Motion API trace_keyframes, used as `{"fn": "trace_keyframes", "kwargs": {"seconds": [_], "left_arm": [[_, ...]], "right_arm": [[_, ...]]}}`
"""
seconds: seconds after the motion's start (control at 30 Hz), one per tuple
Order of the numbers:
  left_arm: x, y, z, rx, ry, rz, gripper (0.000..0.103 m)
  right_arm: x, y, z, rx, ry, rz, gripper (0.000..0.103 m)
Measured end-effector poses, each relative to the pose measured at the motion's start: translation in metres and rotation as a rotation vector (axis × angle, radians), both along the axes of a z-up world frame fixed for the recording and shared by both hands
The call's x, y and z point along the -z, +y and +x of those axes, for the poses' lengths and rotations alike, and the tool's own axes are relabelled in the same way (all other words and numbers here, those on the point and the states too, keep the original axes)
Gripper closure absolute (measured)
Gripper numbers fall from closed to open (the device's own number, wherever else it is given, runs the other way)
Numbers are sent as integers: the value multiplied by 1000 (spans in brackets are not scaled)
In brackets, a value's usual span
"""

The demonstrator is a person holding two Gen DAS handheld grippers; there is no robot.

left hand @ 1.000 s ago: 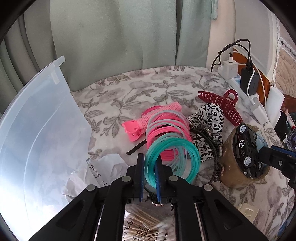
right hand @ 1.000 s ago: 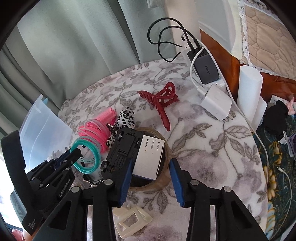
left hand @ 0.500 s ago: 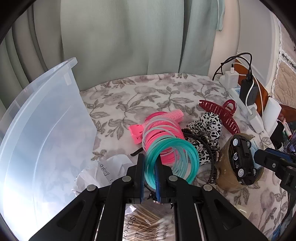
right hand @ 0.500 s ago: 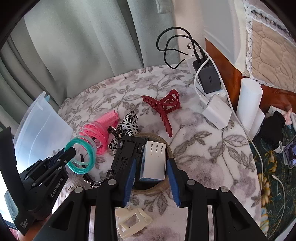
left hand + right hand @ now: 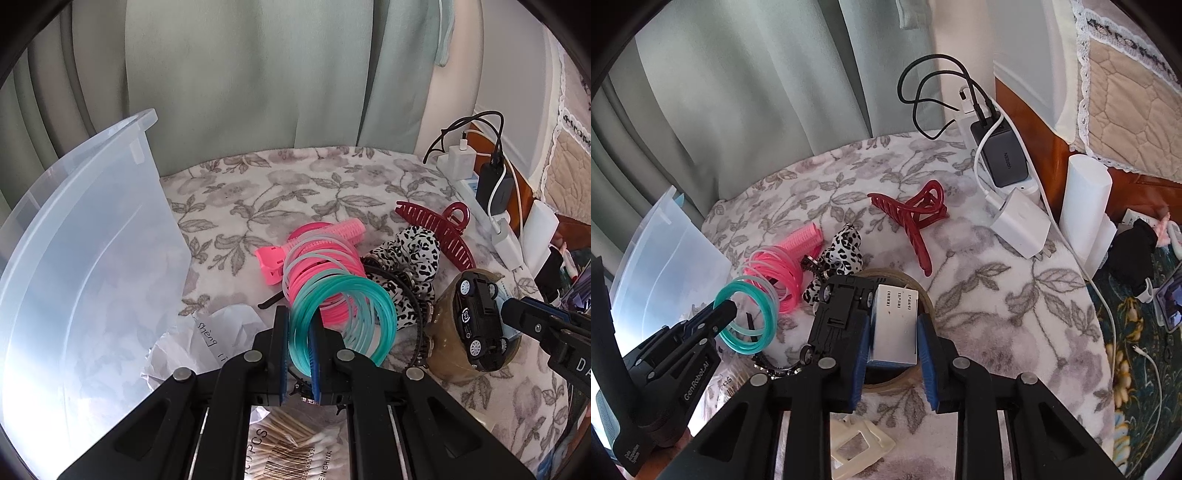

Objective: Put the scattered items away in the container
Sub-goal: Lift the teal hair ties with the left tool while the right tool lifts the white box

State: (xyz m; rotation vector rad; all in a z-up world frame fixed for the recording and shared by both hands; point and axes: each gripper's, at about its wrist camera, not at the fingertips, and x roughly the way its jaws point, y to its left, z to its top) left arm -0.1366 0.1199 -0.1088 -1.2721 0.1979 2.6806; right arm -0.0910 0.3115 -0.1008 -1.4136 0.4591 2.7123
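My left gripper [image 5: 299, 325] is shut on a bundle of teal rings [image 5: 351, 314], held just above the flowered cloth; the right wrist view shows these teal rings [image 5: 757, 321] hanging from that left gripper [image 5: 727, 308]. The clear plastic container [image 5: 92, 258] stands to its left. My right gripper [image 5: 893, 325] is closing its jaws on a small white box [image 5: 895, 317], with both blue pads against the box's sides. The box rests on a tape roll [image 5: 905, 373] beside a black toy car [image 5: 842, 306].
Pink rings [image 5: 325, 269], a pink hair roller [image 5: 314, 236], a leopard scrunchie [image 5: 413, 254], a red claw clip [image 5: 443, 229] and a black headband lie on the cloth. Crumpled paper [image 5: 207, 339] and a cotton swab bag [image 5: 291, 443] lie below. Chargers and cables [image 5: 1004, 158] line the right edge.
The right jaws have narrowed from a wide gap until the pads meet the white box. The left gripper keeps its hold on the teal rings and has hardly moved.
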Motion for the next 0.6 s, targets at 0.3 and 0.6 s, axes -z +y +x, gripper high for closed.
{"fn": "trace_keyframes", "kwargs": {"seconds": [0.3, 0.6], "left_arm": [[-38, -6, 10, -11, 96, 39, 95], [-88, -18, 40, -36, 194, 102, 95]], "right_arm": [[-44, 8, 12, 18, 111, 16, 76], [-95, 11, 46, 28, 226, 17, 76]]}}
